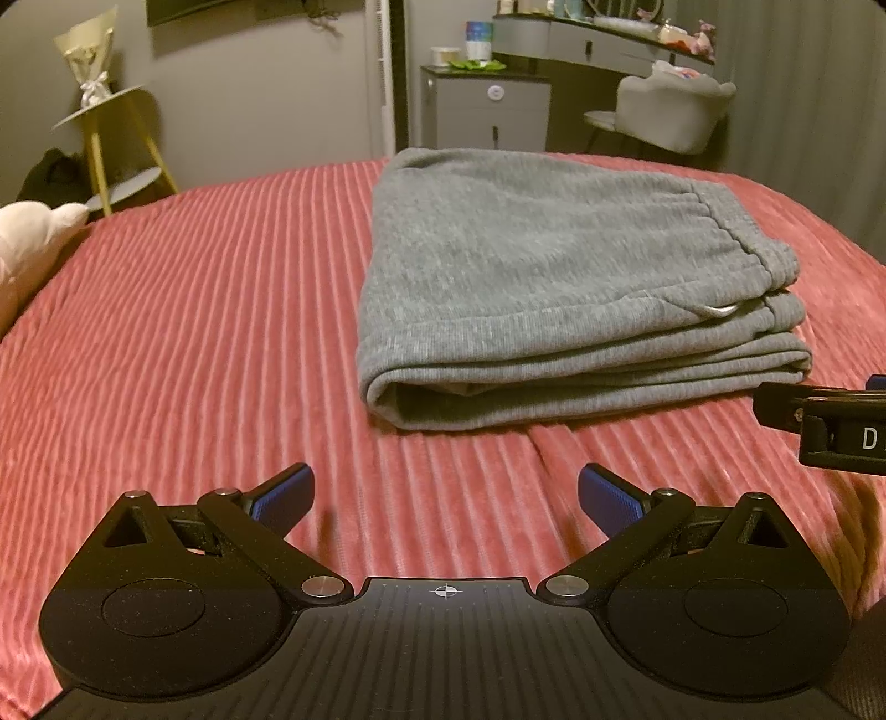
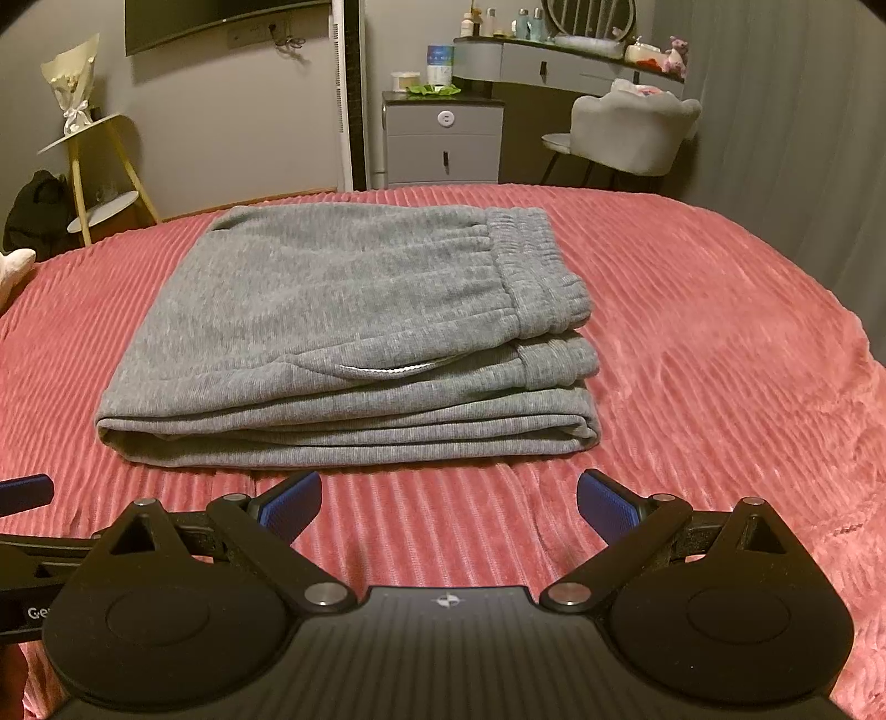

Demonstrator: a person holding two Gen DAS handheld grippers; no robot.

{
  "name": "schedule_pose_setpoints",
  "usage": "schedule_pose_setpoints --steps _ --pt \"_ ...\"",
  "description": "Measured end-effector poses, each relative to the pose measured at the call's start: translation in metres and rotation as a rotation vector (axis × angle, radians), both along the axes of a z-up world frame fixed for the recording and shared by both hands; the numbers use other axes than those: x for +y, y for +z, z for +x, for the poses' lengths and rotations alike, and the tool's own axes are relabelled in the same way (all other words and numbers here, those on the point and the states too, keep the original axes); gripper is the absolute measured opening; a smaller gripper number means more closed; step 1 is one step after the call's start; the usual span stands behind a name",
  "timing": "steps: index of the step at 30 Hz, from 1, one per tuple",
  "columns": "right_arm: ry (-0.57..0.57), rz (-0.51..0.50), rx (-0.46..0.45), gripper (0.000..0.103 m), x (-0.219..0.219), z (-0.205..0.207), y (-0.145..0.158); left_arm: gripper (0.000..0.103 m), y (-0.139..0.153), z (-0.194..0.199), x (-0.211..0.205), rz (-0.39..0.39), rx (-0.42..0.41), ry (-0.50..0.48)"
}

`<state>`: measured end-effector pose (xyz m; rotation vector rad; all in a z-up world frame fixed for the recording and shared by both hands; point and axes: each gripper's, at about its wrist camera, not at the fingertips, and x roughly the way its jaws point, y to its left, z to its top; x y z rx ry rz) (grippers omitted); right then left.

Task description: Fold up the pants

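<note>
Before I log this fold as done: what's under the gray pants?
The pants lie folded on the pink ribbed bedspread. Anything beneath the stack is covered.

The right tool is cut by the frame edge; small dresser items stay unreadable.

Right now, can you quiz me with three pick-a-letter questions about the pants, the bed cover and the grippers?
1. Where do the pants lie?
A on the chair
B on the bed cover
C on the floor

2. What colour is the bed cover?
A pink
B green
C white

3. How are the left gripper and right gripper?
A both shut on the pants
B one open, one shut
C both open, holding nothing

Answers: 1 B, the pants rest folded on the ribbed cover. 2 A, it looks pink all over. 3 C, there are wide gaps between the blue pads and the pants lie beyond them.
</note>
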<state>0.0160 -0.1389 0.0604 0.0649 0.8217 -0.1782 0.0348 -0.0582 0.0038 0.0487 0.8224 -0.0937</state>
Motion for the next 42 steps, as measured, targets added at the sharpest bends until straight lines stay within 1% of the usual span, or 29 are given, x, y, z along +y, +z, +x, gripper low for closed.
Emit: schedule_pose_setpoints --steps 42 --pt "-0.004 0.009 -0.004 0.099 -0.0013 -0.0001 0.0004 0.103 0.0009 -0.0005 0.0001 -0.023 0.009 0.018"
